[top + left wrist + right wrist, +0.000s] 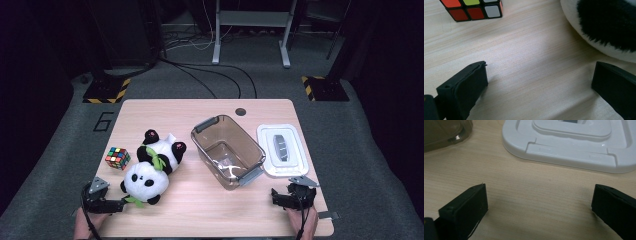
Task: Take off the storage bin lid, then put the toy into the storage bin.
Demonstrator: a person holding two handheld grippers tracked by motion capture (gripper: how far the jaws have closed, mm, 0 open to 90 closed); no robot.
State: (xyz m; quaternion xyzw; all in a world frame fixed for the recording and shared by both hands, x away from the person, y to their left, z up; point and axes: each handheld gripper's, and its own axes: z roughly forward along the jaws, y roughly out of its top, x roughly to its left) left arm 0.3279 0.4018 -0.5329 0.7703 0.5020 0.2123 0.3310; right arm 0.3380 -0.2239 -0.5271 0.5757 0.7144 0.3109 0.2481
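Wood surface, lower frame: left gripper released beside plush panda; right gripper released near white lid. Step: pre-grasp. Next: close on panda.

Cube: I see it scrambled, near the left edge of the table.
Bin: brown, clear-walled, open, mid-table, set askew.
Cable hole: I spot it at the far edge.
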